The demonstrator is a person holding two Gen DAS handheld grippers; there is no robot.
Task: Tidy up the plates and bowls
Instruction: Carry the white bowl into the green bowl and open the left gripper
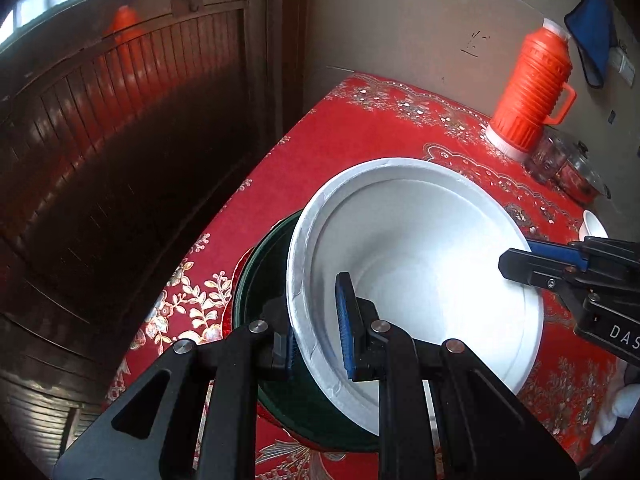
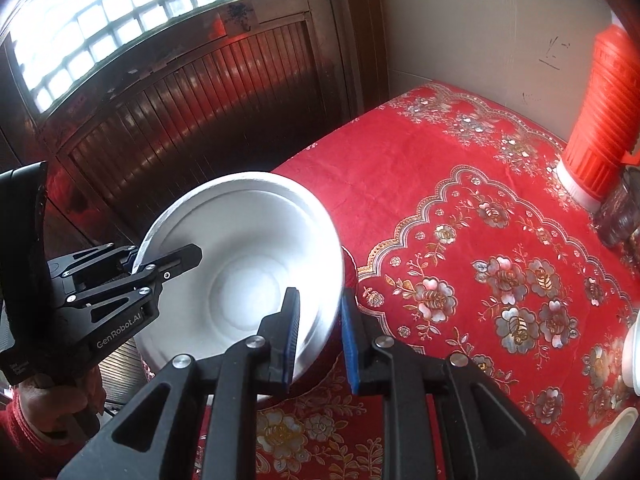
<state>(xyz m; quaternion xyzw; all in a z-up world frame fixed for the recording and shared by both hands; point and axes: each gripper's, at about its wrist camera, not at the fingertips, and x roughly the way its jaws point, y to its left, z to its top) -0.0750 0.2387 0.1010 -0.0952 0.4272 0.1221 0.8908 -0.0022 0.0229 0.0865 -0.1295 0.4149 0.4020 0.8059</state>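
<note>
A large white bowl (image 1: pixel 432 264) is held tilted over a dark green bowl (image 1: pixel 256 280) on the red tablecloth. My left gripper (image 1: pixel 318 328) is shut on the white bowl's near rim, one blue pad inside and one outside. It also shows in the right wrist view (image 2: pixel 160 256), pinching the bowl's (image 2: pixel 248 264) left rim. My right gripper (image 2: pixel 320 336) straddles the bowl's right rim, jaws narrowly apart around it. In the left wrist view the right gripper (image 1: pixel 532 260) sits on the bowl's far rim.
An orange thermos (image 1: pixel 528 88) stands at the table's back by the wall, with glassware (image 1: pixel 568 168) beside it. A small white cup (image 1: pixel 594 224) and white dishes (image 2: pixel 632 356) sit at the right. A dark wooden door (image 1: pixel 120 140) is left of the table (image 2: pixel 500 208).
</note>
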